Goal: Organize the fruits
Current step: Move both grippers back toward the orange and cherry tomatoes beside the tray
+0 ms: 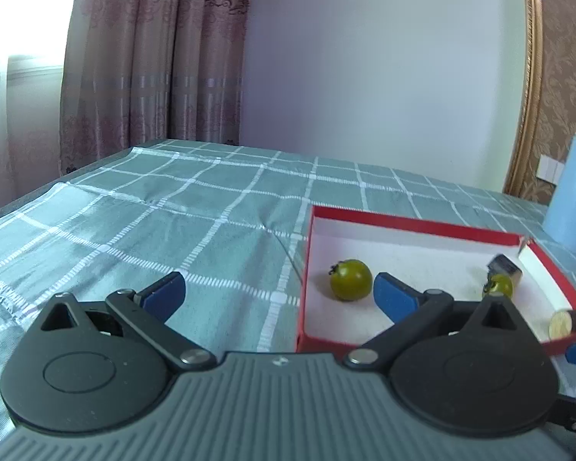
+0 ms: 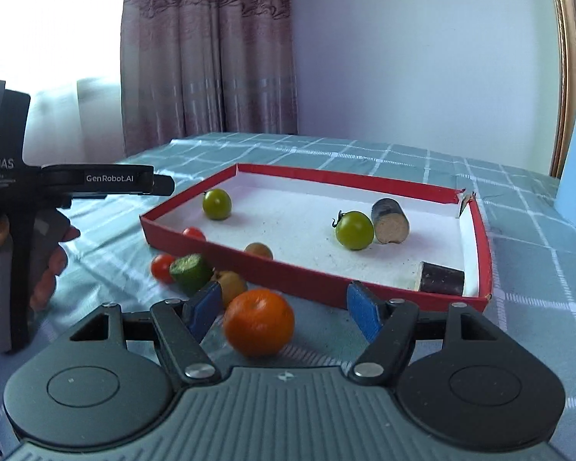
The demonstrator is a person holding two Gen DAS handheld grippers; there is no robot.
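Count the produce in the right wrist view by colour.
Green: 3, left green tomato, right green tomato, cut green piece
Red: 2, far red tomato, near red tomato
Orange: 1, orange fruit
Brown: 2, far brown fruit, near brown fruit
Dark: 2, far dark chunk, near dark chunk
Total: 10

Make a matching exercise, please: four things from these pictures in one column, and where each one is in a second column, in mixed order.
Things:
1. orange
2. cut cucumber piece
3. left gripper
4. light blue container

Places:
A. standing on the checked cloth beyond the far right corner of the red box
B. open and holding nothing, near the box's left wall
C. between the open fingers of the right gripper, outside the box
D. on the cloth beside a red tomato, outside the box

Pairs: 1-C, 2-D, 3-B, 4-A
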